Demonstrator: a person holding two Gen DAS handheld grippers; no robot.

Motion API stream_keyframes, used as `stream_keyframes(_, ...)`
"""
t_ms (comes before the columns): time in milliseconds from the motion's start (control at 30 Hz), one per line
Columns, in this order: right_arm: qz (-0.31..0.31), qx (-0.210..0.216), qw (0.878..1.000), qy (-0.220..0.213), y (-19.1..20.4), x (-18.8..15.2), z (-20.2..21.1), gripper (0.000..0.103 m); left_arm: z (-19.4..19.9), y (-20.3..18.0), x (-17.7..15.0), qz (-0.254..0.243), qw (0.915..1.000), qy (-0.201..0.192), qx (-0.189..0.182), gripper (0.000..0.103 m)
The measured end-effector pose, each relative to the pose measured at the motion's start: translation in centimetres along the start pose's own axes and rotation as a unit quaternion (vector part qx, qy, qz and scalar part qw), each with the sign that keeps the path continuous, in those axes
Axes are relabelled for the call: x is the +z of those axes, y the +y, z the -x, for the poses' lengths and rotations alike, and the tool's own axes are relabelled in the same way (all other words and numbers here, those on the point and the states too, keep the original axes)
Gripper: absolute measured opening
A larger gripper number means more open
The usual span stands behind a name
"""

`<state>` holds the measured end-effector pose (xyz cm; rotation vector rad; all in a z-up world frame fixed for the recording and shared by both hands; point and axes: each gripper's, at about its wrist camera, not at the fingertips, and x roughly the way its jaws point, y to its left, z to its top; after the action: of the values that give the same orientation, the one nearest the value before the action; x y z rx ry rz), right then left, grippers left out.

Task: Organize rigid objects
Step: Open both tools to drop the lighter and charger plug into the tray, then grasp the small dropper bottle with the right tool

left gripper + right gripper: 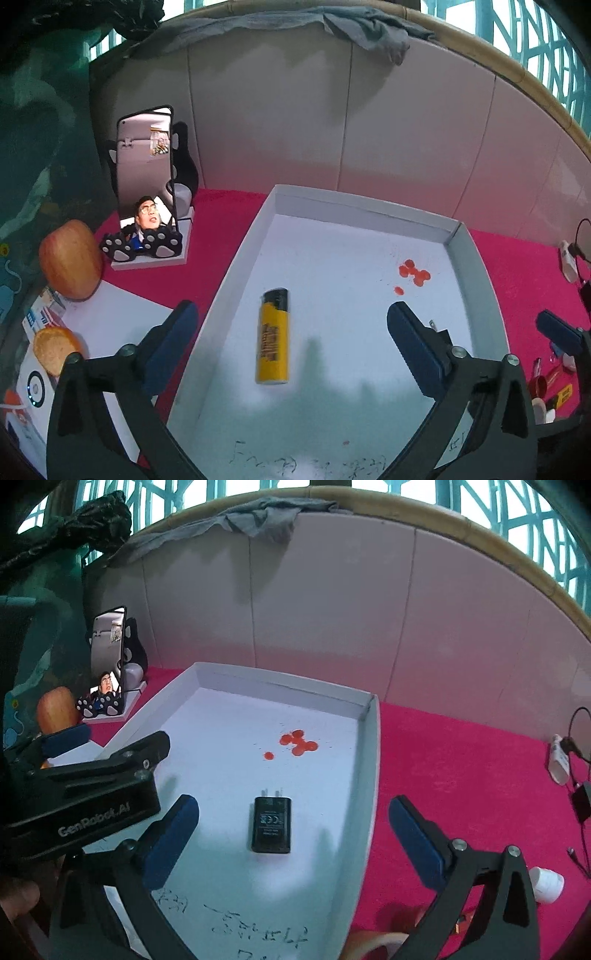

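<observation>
The yellow lighter [272, 338] lies between the wide-open, empty fingers of the left gripper [291, 334]; the black charger [271, 824] lies between those of the right gripper [293, 829], both in the white tray [354, 210].

Right tongs [293, 829] spread wide, empty, hovering over white tray [371, 775]. Black charger [271, 825] flat on tray floor between blue pads [170, 836], prongs pointing away, touching neither. Red spots [297, 743] farther in. Left tongs [110, 775] at left edge, over tray's left rim. Pink-covered bench [461, 775] right of tray.
</observation>
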<state>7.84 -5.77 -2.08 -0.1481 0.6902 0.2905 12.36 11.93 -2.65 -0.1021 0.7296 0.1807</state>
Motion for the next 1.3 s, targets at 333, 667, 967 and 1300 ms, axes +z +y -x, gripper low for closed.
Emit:
stream_keyframes(333,-0.022,-0.001,0.999,-0.025,-1.6,-0.5,2.9,0.103,2.8,-0.7,0.0,0.0,0.9996,-0.027,-0.003,0.103)
stream_keyframes(667,-0.093,-0.02,0.993,-0.068,-9.2,-2.2,8.3,0.103,6.9,-2.9,-1.9,-0.026,0.9962,-0.055,-0.062,0.103)
stream_keyframes(967,-0.124,-0.079,0.988,-0.046,-17.1,-9.1,11.5,0.103,9.0,-7.6,-4.9,-0.074,0.9816,-0.048,-0.169,0.103)
stream_keyframes(1300,0.043,0.023,0.998,0.043,-15.1,-14.5,9.4,0.103,9.7,-10.7,-8.0,-0.207,0.95,-0.018,-0.233,0.103)
